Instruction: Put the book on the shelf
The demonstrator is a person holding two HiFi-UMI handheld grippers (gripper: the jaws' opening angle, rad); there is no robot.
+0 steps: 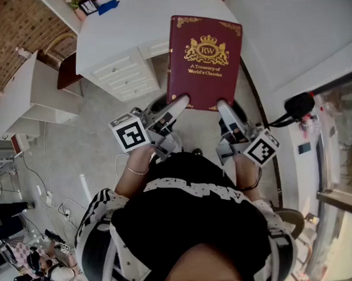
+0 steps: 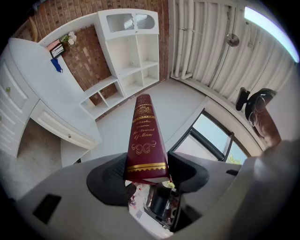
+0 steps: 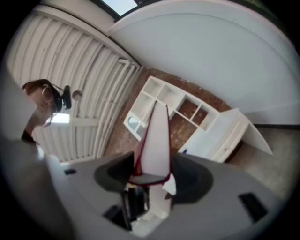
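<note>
**Position of parts, left to right**

- The white open-compartment shelf unit (image 2: 133, 51) stands against the brick wall, at the far left in the left gripper view. The white desk with drawers (image 1: 128, 31) is near it.
- The left gripper (image 1: 180, 100) is clamped on the near edge of the maroon hardcover book with gold embossing (image 1: 205, 57), at the spine side. In its own view both pads press the spine.
- The book is held in the air in front of the person, cover up, well apart from the shelf unit. It rests on nothing.
- The right gripper (image 1: 223, 104) is clamped on the same near edge, at the page side. Its own view shows the white page block between the jaws.

**Hazards**

- Both grips sit at one edge, so most of the book's length hangs unsupported beyond the jaws. A loosened jaw would probably let the far end drop or pivot.
- If the two grippers move unevenly, the book may twist and slide out of the pads.
- The right jaws hold covers and pages together, so a partial slip could let the book fan open.
- A tilted approach could strike a compartment edge.

**Legible markings**

- Cover: a crest with "RW", then "A Treasury of World's Classics".
- Spine: "Charles", one word too small to read, then "The Descent of Man".
</note>
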